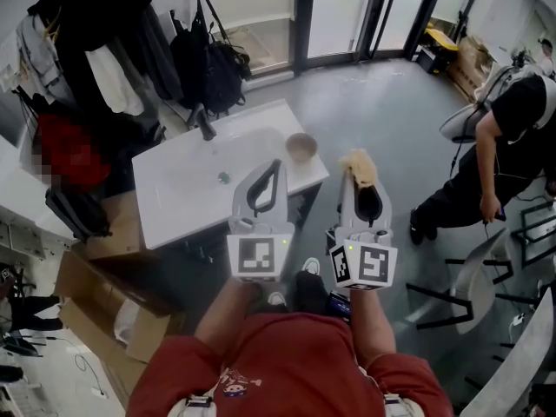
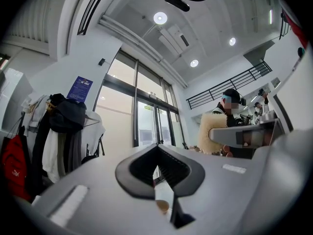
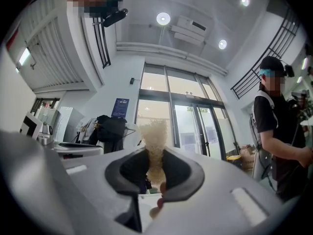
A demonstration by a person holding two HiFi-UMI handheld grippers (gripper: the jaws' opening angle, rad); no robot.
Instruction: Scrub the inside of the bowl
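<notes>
A small tan bowl (image 1: 301, 147) stands on the right end of the white sink counter (image 1: 174, 207); a sliver of the bowl (image 2: 163, 207) also shows low in the left gripper view. My left gripper (image 1: 275, 165) hangs over the counter's front right part, a little short of the bowl, its jaws shut with nothing between them (image 2: 159, 173). My right gripper (image 1: 360, 183) is off the counter's right side, shut on a tan fluffy scrubber (image 1: 357, 166) that sticks up past the jaws (image 3: 155, 143). The scrubber (image 2: 211, 133) is in the left gripper view too.
A dark faucet (image 1: 205, 126) stands at the basin's back, with the drain (image 1: 223, 178) in front of it. Coats and bags (image 1: 113, 68) hang at the back left. Cardboard boxes (image 1: 95, 302) sit at the lower left. A person in black (image 1: 508, 146) stands to the right.
</notes>
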